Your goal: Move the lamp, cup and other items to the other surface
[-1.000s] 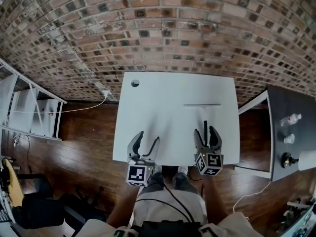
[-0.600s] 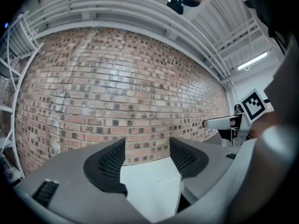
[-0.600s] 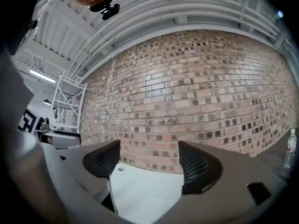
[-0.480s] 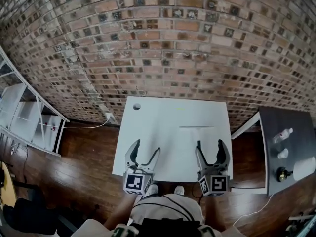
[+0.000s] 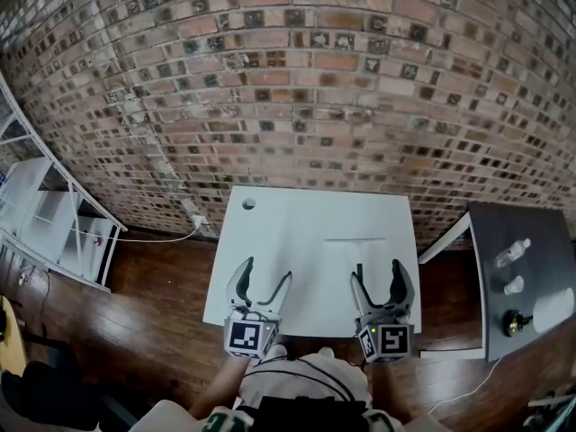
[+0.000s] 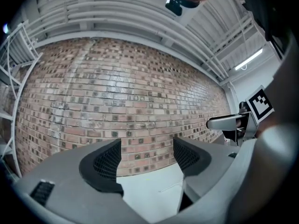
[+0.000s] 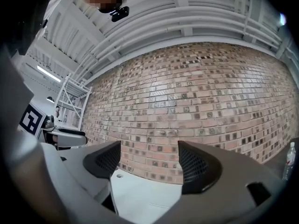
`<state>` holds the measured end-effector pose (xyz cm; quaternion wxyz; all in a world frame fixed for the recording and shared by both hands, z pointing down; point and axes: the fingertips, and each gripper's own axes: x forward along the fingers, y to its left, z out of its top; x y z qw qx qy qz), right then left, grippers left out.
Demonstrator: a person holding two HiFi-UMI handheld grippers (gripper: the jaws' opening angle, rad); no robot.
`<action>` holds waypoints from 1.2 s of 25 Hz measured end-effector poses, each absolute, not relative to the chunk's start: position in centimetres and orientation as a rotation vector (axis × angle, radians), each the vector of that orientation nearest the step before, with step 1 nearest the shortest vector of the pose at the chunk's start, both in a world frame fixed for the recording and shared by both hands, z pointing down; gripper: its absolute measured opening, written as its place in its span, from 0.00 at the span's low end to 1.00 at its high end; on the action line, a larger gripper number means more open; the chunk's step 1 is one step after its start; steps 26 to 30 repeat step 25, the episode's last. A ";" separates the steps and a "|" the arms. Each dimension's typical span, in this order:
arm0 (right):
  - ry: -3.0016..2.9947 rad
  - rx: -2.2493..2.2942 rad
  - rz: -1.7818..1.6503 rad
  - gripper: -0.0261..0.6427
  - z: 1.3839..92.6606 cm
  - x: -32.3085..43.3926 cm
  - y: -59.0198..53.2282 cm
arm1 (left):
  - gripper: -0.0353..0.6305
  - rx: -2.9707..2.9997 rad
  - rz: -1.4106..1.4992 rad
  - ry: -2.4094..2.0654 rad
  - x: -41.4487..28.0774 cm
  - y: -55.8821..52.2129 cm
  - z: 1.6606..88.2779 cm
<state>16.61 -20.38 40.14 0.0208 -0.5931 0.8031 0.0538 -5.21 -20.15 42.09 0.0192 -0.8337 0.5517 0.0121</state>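
Observation:
The white table (image 5: 315, 232) in front of me is bare. At the right, a dark side table (image 5: 531, 232) holds a clear bottle (image 5: 511, 253), a small white cup (image 5: 514, 284) and a lamp (image 5: 517, 320) with a white shade (image 5: 553, 308). Both grippers hover over the white table's near edge. My left gripper (image 5: 261, 279) is open and empty; its jaws (image 6: 147, 150) frame only brick wall and tabletop. My right gripper (image 5: 378, 277) stands wide, its jaws closing slightly with nothing between them (image 7: 149, 153). The bottle (image 7: 290, 160) shows at the right gripper view's right edge.
A brick wall (image 5: 297, 79) runs behind the table. White metal shelving (image 5: 45, 214) stands at the left. A cable and plug (image 5: 193, 221) lie on the wooden floor (image 5: 153, 268). The tabletop has a round hole (image 5: 248, 203) at its far left corner.
The right gripper's jaws have spread from nearly together to wide apart. The head view has lifted, showing more wall, and both grippers sit lower in it.

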 end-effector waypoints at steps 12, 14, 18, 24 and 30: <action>2.495 -1.857 0.137 0.66 40.7 16.6 -20.0 | 0.56 -2.563 0.047 1.721 -5.8 -20.7 41.2; 2.502 -1.855 0.141 0.66 40.7 16.5 -19.9 | 0.56 -2.567 0.042 1.719 -5.8 -20.6 41.4; 2.522 -1.847 0.142 0.66 40.9 16.1 -19.9 | 0.56 -2.584 0.031 1.728 -5.7 -20.4 42.1; 2.540 -1.834 0.129 0.66 41.3 15.5 -20.1 | 0.56 -2.588 0.017 1.726 -5.9 -20.4 42.7; 2.544 -1.831 0.130 0.66 41.4 15.4 -20.1 | 0.56 -2.586 0.016 1.728 -6.0 -20.5 42.8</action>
